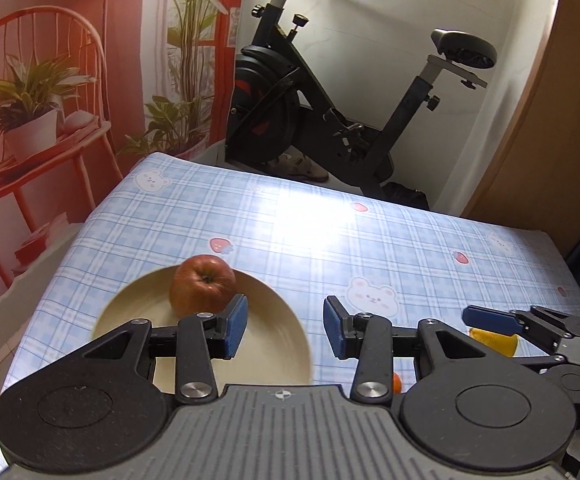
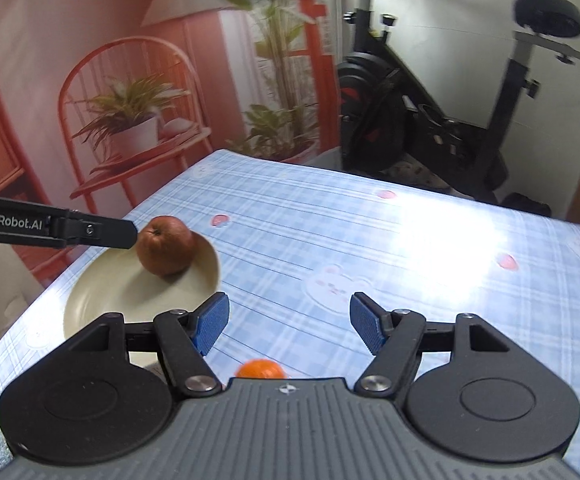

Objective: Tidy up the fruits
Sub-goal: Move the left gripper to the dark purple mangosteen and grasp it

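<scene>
A red apple [image 1: 202, 286] lies on the far side of a cream plate [image 1: 138, 316] on the left of the blue checked table. My left gripper [image 1: 285, 326] hangs over the plate's right rim, open and holding nothing, its left pad just right of the apple. At the right, one blue finger of my right gripper [image 1: 489, 319] partly covers a yellow fruit [image 1: 497, 344]. In the right wrist view my right gripper [image 2: 289, 326] is open and holds nothing over the cloth. An orange [image 2: 258, 369] peeks out below it. The apple [image 2: 165, 245] and plate [image 2: 102, 300] lie to its left.
A black exercise bike [image 1: 329, 120] stands beyond the table's far edge. A wooden panel [image 1: 549, 140] rises at the right. A backdrop printed with a red chair and plants [image 1: 50, 100] lines the left side. The table's left edge [image 1: 50, 264] runs close to the plate.
</scene>
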Demonstrator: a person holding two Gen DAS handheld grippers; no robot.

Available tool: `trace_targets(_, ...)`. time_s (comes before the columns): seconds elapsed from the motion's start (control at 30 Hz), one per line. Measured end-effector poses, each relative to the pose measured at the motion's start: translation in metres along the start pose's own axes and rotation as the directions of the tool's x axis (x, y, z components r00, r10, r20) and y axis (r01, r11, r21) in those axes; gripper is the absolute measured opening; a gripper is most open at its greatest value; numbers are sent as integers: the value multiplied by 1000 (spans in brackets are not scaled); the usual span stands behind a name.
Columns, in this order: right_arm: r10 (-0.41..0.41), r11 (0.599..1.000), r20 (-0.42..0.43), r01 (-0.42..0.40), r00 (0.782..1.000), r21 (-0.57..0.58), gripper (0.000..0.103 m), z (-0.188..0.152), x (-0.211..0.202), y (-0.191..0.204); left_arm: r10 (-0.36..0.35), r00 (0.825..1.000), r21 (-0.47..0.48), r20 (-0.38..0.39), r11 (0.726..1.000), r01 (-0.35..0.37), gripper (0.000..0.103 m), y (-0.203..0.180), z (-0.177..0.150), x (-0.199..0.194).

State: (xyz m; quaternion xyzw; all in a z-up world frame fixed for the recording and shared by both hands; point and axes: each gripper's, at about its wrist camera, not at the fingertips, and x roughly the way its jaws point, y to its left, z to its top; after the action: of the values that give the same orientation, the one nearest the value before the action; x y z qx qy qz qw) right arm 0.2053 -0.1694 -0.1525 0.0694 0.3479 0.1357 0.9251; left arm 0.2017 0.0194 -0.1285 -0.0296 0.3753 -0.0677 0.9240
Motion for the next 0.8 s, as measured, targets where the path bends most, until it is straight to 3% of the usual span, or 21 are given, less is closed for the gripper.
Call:
trace_targets(0.33,-109,988,21,106,994,111,70,-34,-53,-53,-44,999,27,6,999,44,44,-32,-16,2)
trace_targets(0.53,-160,984,18,158,987,79,70,-48,-72,-69,-72,997,6,-16,997,73,44,-41,-31,5)
trace_targets(0.8,-104,995,3,104,995,10,70,-49,-70,-60,-121,991,46,-63,991,124,44,-53,-28,13)
